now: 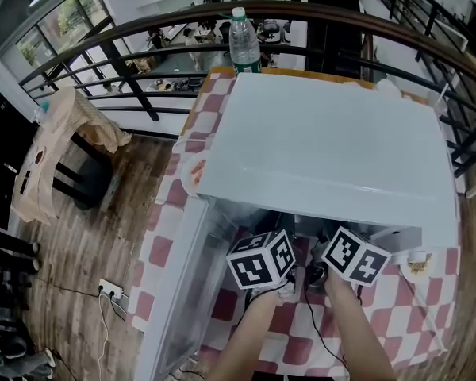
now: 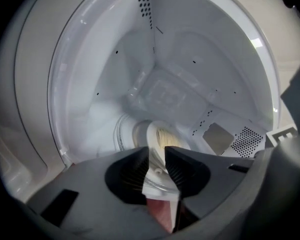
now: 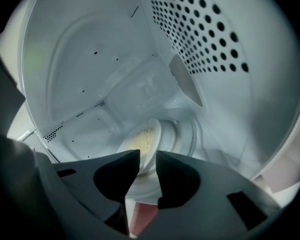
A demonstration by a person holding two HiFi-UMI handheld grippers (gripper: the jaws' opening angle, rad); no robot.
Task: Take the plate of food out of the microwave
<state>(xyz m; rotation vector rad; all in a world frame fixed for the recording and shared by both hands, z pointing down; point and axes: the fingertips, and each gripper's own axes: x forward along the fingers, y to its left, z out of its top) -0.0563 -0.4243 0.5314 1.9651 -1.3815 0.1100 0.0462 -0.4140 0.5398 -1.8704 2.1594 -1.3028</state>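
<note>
I reach into the microwave (image 1: 325,133).
My left gripper (image 2: 156,153) and right gripper (image 3: 148,155) gape, plate (image 3: 140,141) rim between each pair of fingers.

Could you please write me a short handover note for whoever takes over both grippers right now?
Plate of food: inside the microwave, whose door stands open.
Left gripper: in the cavity, jaws open, plate rim between them, no clamp visible.
Right gripper: also in the cavity, jaws open around the rim.
Done: door open, both grippers at the plate.
Left to do: close both on the rim, lift, draw the plate out, probably onto the checked tablecloth.
</note>
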